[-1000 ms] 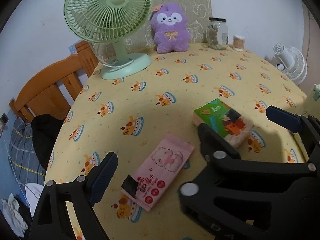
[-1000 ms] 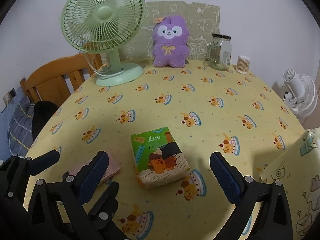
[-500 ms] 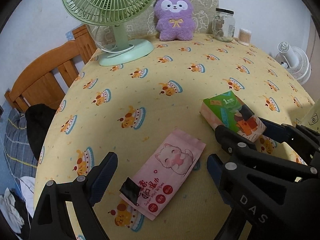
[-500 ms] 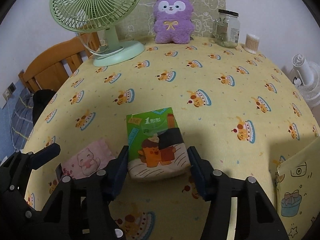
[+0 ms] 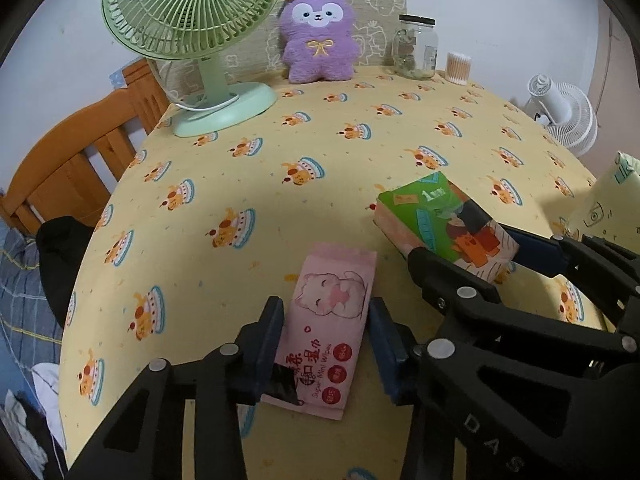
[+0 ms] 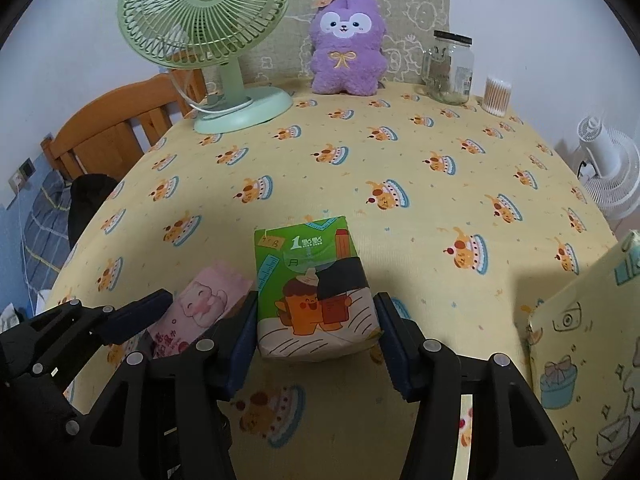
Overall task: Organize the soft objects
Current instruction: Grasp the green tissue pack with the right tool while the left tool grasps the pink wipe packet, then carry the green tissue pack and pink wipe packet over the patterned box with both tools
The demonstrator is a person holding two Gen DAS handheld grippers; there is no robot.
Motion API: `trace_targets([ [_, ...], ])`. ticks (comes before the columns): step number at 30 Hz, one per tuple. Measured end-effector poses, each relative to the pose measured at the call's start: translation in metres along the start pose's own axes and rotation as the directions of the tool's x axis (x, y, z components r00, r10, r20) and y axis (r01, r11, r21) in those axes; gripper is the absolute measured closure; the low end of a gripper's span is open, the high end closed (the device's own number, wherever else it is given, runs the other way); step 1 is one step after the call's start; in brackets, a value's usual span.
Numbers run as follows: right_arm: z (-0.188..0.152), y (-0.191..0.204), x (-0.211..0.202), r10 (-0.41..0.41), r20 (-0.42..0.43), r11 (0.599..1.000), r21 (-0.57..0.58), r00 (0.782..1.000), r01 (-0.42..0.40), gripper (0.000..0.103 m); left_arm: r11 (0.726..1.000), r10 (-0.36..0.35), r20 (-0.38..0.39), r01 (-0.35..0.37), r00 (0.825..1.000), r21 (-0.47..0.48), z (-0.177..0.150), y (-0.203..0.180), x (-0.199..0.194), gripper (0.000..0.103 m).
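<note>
- The left gripper [image 5: 326,338] has just been closing. A second ago its jaws stood wide apart on both sides of the pink wipes pack [image 5: 326,330]; now the two pads lie against the long edges of the pack, so I judge that it has the pack in its grip.
- The right gripper [image 6: 316,338] closed a little sooner. Its jaws were wide open a second ago, and now they press on both sides of the green tissue pack [image 6: 314,292], about half way closed.
- Both packs lie flat on the yellow tablecloth [image 6: 400,160], near each other and close to the front edge. Neither pack looks lifted yet.
- This means for the task that both soft things are now caught and the next step is probably to lift and carry them.
- At the right edge stands a pale yellow fabric box [image 6: 588,360]. It may be the place for them, but I cannot be sure.
- Far behind stand a purple plush toy [image 6: 346,44], a green fan [image 6: 208,32] and a glass jar [image 6: 450,68], all well apart from the grippers.
</note>
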State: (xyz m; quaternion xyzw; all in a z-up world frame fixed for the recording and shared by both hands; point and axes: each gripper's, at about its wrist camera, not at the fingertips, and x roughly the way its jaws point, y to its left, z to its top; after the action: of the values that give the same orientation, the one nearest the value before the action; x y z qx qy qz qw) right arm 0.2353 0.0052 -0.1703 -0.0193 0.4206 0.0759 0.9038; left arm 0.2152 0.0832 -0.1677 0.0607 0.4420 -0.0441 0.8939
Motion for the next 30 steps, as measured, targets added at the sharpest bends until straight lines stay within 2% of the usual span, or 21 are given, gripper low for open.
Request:
trace_targets([
  [1, -0.001, 0.000, -0.001, 0.004, -0.001, 1.000, -0.001, 1.000, -0.004, 0.044, 1.000, -0.002, -0.001, 0.002, 1.000, -0.004, -0.001, -0.001, -0.001, 0.063],
  [13, -0.021, -0.009, -0.026, 0.020, -0.001, 1.000, -0.006, 1.000, -0.020, 0.045, 0.998, 0.027, 0.019, -0.026, 0.999, -0.062, -0.020, -0.018, -0.025, 0.064],
  [30, -0.021, -0.010, -0.075, 0.053, 0.075, 0.998, -0.019, 0.996, -0.052, 0.045, 0.993, 0.071, 0.100, -0.061, 0.992, -0.101, -0.022, -0.028, -0.073, 0.064],
])
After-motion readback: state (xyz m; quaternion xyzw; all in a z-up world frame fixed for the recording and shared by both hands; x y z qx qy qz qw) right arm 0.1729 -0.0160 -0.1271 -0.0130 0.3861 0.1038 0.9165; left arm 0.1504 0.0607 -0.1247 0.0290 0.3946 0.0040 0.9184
